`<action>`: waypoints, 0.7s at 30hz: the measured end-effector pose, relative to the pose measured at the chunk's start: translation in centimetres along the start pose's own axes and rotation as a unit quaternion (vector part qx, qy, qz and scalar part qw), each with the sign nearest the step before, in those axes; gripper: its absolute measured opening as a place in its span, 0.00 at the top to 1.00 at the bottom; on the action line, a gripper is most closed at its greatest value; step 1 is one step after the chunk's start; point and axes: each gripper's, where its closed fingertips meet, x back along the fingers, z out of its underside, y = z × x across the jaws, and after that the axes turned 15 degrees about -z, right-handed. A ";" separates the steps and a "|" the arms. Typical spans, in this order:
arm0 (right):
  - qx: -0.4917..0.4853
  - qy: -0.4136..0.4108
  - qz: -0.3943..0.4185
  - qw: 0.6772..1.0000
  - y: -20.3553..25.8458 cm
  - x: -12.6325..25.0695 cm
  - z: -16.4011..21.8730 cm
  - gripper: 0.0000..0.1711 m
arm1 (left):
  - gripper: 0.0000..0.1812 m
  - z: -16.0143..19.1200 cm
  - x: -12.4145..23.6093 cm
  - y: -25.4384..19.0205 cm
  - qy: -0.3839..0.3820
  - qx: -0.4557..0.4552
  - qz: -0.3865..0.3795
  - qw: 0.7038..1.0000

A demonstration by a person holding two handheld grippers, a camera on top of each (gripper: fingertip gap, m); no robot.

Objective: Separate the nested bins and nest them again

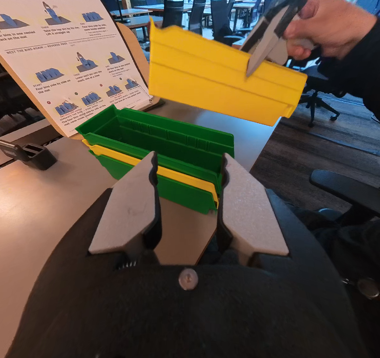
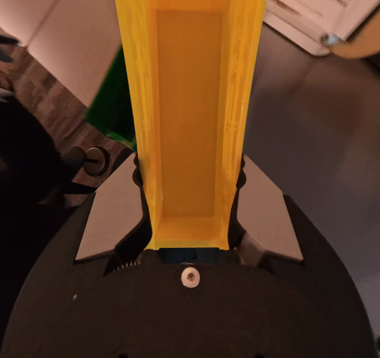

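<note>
— How many bins do we count?
— 4: 1 long yellow plastic bin [image 1: 222, 80] aloft, 3 nested green-yellow-green plastic bins [image 1: 164, 154] on the grey table [image 1: 41, 204].
— Our hands?
— Right hand-held gripper [image 2: 188, 183] clasps the lifted bin; left hand-held gripper [image 1: 189, 175] gapes, empty, before the stack.

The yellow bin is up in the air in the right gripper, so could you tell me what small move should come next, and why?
Probably carry the yellow bin sideways and lower it onto bare table beside the stack. The right gripper clamps its walls and it hangs clear above three bins that remain nested, while the left gripper is open near them.
</note>
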 end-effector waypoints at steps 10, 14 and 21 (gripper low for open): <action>0.008 0.001 -0.026 1.000 6.1 -6.3 -8.0 0.46 | 0.66 0.0 1.0 1.6 -0.008 0.006 -0.020 1.000; -0.037 0.017 -0.043 0.998 5.9 -8.5 -9.4 0.47 | 0.66 -0.2 1.4 1.5 -0.013 0.004 -0.018 1.000; -0.079 -0.010 -0.108 0.991 8.1 -8.3 -11.8 0.47 | 0.66 0.2 0.7 1.9 -0.005 0.011 -0.012 1.000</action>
